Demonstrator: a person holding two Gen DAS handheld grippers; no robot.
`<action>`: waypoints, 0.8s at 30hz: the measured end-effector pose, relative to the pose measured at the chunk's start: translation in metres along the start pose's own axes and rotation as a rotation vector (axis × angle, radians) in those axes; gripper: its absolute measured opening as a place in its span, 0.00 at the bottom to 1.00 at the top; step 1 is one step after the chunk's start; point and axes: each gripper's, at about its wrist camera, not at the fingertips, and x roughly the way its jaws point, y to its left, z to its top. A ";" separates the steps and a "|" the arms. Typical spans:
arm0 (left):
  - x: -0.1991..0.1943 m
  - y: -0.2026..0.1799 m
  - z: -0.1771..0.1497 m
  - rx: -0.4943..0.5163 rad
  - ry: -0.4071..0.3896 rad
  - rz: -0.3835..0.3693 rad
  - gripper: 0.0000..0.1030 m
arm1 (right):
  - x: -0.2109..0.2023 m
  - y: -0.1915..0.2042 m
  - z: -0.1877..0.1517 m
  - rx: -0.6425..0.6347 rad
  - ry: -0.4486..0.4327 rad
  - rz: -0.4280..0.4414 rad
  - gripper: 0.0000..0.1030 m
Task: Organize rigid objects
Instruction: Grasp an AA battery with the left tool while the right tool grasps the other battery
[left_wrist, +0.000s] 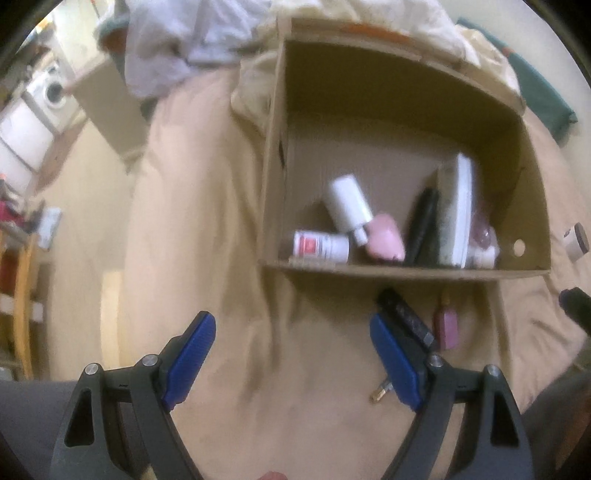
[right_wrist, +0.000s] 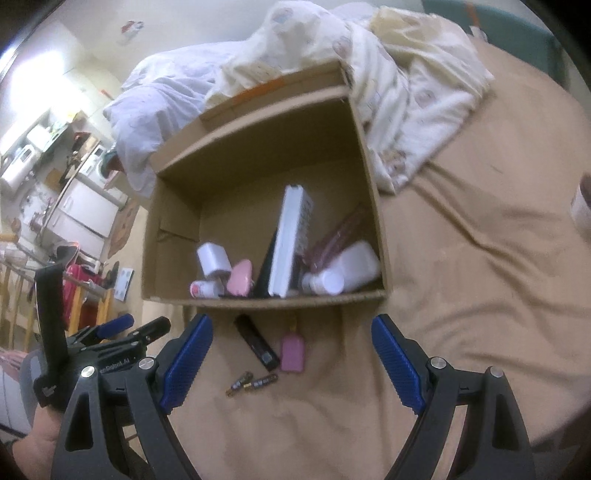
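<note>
Tan bedsheet (right_wrist: 461, 295) carries an open cardboard box (right_wrist: 369, 155); motion blur hides labels. Inside, against its near wall: white bottles (right_wrist: 343, 271), a pink case (right_wrist: 240, 277), an upright white slab (right_wrist: 288, 240). Outside that wall lie a black stick (right_wrist: 256, 341) and pink tag (right_wrist: 293, 350). Left gripper (left_wrist: 291, 360) and right gripper (right_wrist: 291, 363) both gape, empty.

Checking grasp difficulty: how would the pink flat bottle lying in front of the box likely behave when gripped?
The pink bottle looks rigid and small, so probably light. Lying flat on the soft sheet, it likely won't roll, though thin edges may slip between pads.
</note>
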 end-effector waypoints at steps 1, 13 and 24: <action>0.006 0.002 -0.001 -0.016 0.023 -0.014 0.81 | 0.002 -0.002 -0.002 0.011 0.007 -0.001 0.90; 0.050 -0.056 -0.030 0.204 0.223 -0.091 0.48 | 0.029 0.000 0.003 0.025 0.066 -0.027 0.90; 0.063 -0.082 -0.052 0.332 0.284 -0.072 0.35 | 0.031 0.005 0.003 0.006 0.072 -0.020 0.90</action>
